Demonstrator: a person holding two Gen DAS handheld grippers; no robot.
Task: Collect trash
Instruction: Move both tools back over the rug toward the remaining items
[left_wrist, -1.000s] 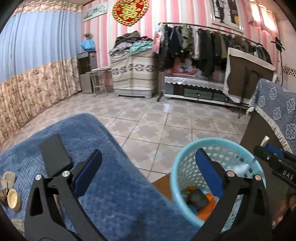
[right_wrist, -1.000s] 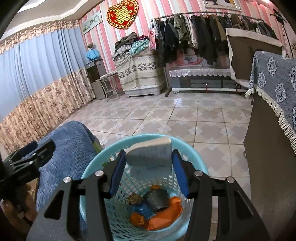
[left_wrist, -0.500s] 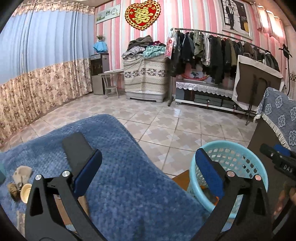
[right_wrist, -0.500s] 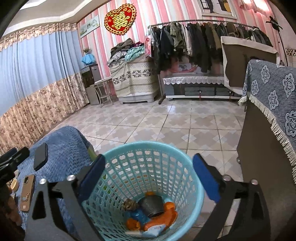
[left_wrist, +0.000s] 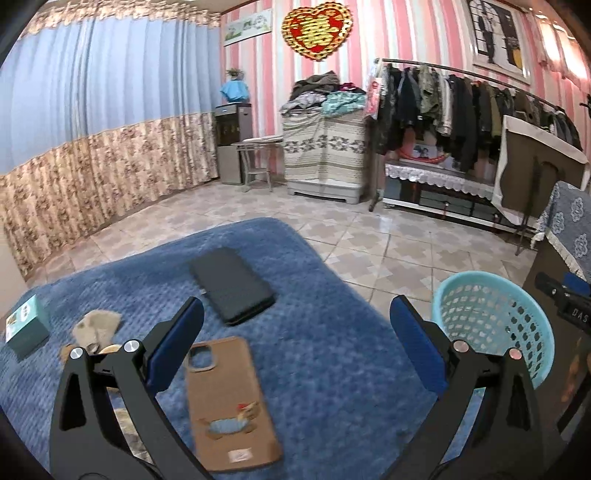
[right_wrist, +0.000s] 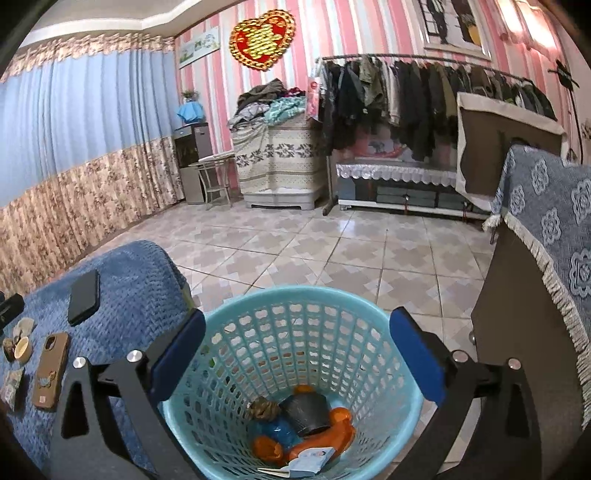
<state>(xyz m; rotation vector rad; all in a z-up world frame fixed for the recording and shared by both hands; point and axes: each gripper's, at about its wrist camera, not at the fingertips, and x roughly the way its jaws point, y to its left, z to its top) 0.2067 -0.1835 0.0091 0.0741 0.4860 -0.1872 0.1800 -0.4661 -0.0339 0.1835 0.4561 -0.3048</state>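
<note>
One basket (right_wrist: 295, 332); one black phone (left_wrist: 231, 284); one phone case (left_wrist: 229, 402); one teal box (left_wrist: 26, 328).

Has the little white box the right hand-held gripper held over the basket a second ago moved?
Yes. It has left the open right hand-held gripper and lies in the turquoise basket, a white box on the trash at the bottom.

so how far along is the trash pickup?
Done: the basket already holds orange scraps, a dark lump and a small carton. In hand: nothing; the right tongs stand open and empty over the basket, and the left tongs stand open over the blue blanket. Left: the crumpled tissue and scraps beside it. Both phones probably stay.
</note>
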